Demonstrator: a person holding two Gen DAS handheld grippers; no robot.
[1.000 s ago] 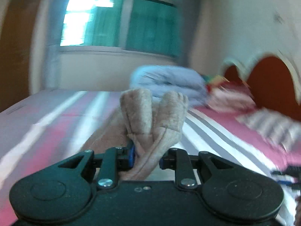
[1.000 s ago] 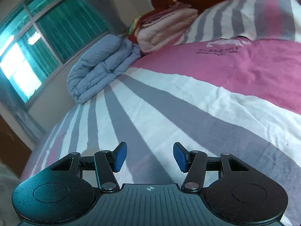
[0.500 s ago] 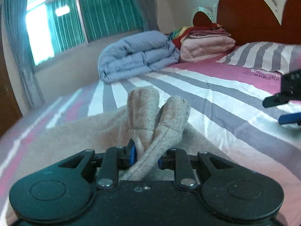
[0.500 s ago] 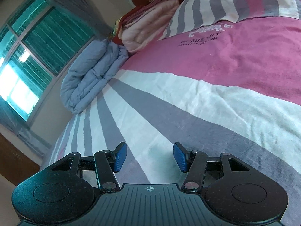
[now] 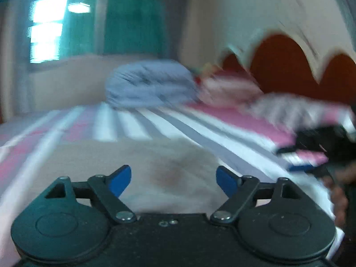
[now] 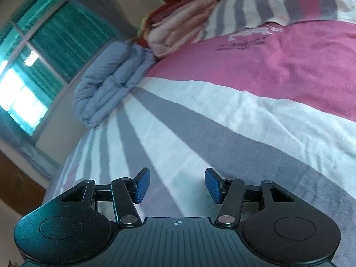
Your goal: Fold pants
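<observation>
A: Letting go, I think. See the left claw (image 5: 173,181)? Its blue pads have just been swinging apart, and now they stand wide with nothing between them.

B: So where are the pants (image 5: 142,166)?

A: Right under that claw. They lie flat and tan on the striped bed (image 5: 104,124). The picture is blurry, so I cannot tell how neat the fold is.

B: What about the right claw (image 6: 177,185)?

A: It is about half open and holds nothing. It hangs over a bare part of the bed, off to the right side of the pants.

B: What comes next?

A: My guess is one more fold. One claw would need to find an edge of the pants, pinch it shut, then lift it over the rest.

B: What is tricky?

A: The cloth is soft and thick. The claw should go in low, or it may grab the bed sheet too.
</observation>
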